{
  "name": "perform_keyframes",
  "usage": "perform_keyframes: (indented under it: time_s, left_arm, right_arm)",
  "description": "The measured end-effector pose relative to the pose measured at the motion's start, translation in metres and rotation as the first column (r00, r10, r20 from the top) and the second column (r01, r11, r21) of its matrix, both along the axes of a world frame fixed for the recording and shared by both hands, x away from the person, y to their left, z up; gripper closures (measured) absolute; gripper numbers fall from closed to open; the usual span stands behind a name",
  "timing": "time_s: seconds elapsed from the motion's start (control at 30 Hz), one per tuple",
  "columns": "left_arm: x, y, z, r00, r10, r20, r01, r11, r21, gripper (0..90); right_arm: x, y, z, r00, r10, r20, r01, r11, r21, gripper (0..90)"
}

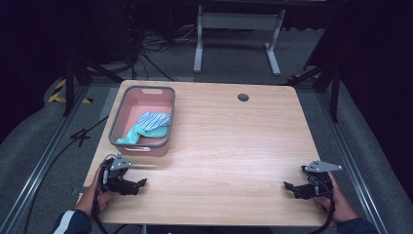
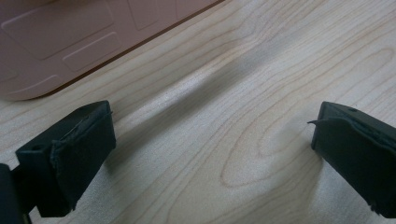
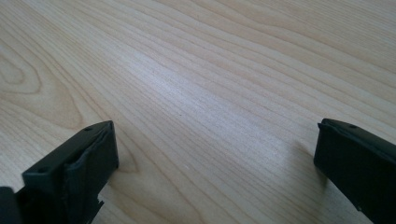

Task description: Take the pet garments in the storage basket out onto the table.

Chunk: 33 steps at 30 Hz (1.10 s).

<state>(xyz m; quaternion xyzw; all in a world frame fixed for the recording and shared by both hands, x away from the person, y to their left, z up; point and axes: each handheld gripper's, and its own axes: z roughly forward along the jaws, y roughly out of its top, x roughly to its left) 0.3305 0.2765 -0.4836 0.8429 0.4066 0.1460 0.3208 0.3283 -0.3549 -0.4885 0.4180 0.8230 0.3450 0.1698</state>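
Note:
A pink bin with a grey rim (image 1: 117, 118) stands at the table's back left; its pink wall (image 2: 56, 37) fills the top left of the left gripper view. Inside lie a blue-and-white striped cloth (image 1: 154, 119) and a teal cloth (image 1: 139, 132). My left gripper (image 1: 139, 185) rests low over the wood near the front left corner, just in front of the bin, open with nothing between its jaws (image 2: 212, 149). My right gripper (image 1: 290, 187) sits near the front right corner, pointing toward the table's middle, also open over bare wood (image 3: 215, 158).
The light wooden table (image 1: 229, 146) has a dark round cable hole (image 1: 243, 97) at its back edge. A white desk frame (image 1: 238, 29) and loose cables stand on the grey floor beyond. Metal rails run along both sides of the table.

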Motion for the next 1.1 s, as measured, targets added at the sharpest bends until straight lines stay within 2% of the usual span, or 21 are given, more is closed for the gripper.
perform_keyframes:
  time_s: [0.33, 0.53, 0.6, 0.7, 0.73, 0.83, 0.9, 0.97, 1.1]
  left_arm:
    - [0.000, 0.001, 0.000, 1.0000, -0.001, 0.000, 0.001, 1.0000, 0.005, 0.1]
    - [-0.002, 0.003, 0.001, 0.9996, -0.014, 0.023, 0.014, 0.9998, 0.016, 0.4]
    - [-0.005, 0.004, 0.001, 0.9995, -0.026, 0.019, 0.026, 0.9996, -0.002, 3.7]
    - [-0.005, 0.005, 0.001, 0.9995, -0.029, 0.011, 0.029, 0.9996, -0.004, 4.8]
    - [-0.005, 0.006, 0.002, 0.9991, -0.042, -0.003, 0.042, 0.9991, 0.004, 4.8]
    - [-0.004, 0.009, 0.005, 0.9973, -0.074, -0.004, 0.074, 0.9969, 0.028, 6.3]
    - [-0.006, 0.009, 0.006, 0.9972, -0.073, -0.014, 0.073, 0.9972, 0.014, 10.5]
    - [-0.007, 0.010, 0.009, 0.9963, -0.086, -0.004, 0.086, 0.9959, 0.029, 18.8]
    - [-0.010, 0.008, 0.011, 0.9963, -0.085, -0.010, 0.085, 0.9954, 0.043, 18.7]
  right_arm:
    - [0.000, 0.000, 0.000, 1.0000, 0.000, 0.000, 0.000, 1.0000, 0.000, 0.2]
    - [0.000, 0.000, 0.000, 1.0000, 0.000, 0.000, 0.000, 1.0000, 0.000, 0.2]
    - [0.000, 0.000, 0.000, 1.0000, 0.000, 0.000, 0.000, 1.0000, 0.000, 0.2]
    - [0.000, 0.000, 0.000, 1.0000, 0.000, 0.000, 0.000, 1.0000, 0.000, 0.2]
    - [0.000, 0.000, 0.000, 1.0000, 0.000, 0.000, 0.000, 1.0000, 0.000, 0.2]
    - [0.000, 0.000, 0.000, 1.0000, -0.001, 0.000, 0.001, 1.0000, 0.001, 0.2]
    - [0.000, 0.000, 0.000, 1.0000, -0.001, -0.001, 0.001, 1.0000, 0.002, 0.2]
    - [0.000, 0.000, 0.000, 1.0000, -0.001, 0.000, 0.001, 1.0000, 0.001, 0.2]
    - [0.000, 0.000, 0.000, 1.0000, -0.001, 0.000, 0.001, 1.0000, 0.002, 0.2]
